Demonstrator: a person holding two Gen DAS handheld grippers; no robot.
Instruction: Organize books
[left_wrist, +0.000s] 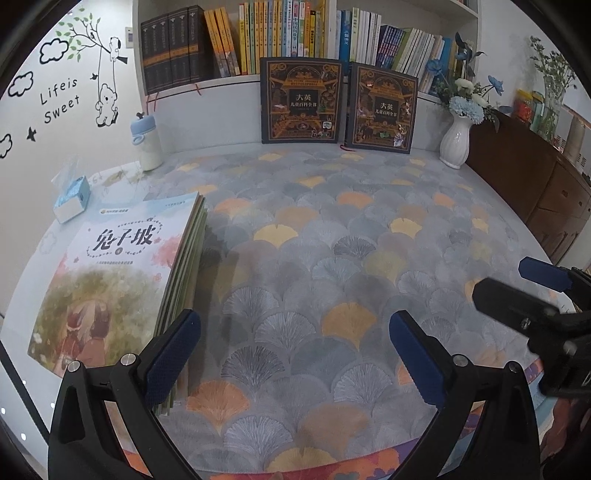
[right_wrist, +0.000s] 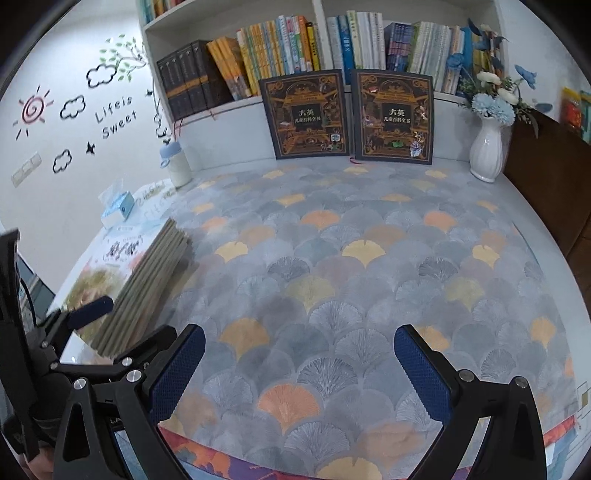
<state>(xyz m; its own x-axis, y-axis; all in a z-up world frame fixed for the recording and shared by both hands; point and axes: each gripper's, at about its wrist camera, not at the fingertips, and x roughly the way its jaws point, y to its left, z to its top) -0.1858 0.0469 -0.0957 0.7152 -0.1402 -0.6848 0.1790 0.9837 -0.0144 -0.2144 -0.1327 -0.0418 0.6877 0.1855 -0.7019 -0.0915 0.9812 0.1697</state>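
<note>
Both claws hang spread and empty over the desk (left_wrist: 332, 236): left claw (left_wrist: 295, 358), right claw (right_wrist: 299, 369). Only the left wrist view shows the book stack's (left_wrist: 122, 266) cover clearly; the right wrist view shows its spines, beside the left claw.

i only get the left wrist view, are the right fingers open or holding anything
observer: The right gripper is open, with only the mat between its fingers.
operator: where's the book stack from there
observer: The stack lies to its left, apart from its fingers.
operator: and my left one seen from that side
observer: The left gripper is alongside, with one finger over the stack's cover. I cannot tell if it is touching.
</note>
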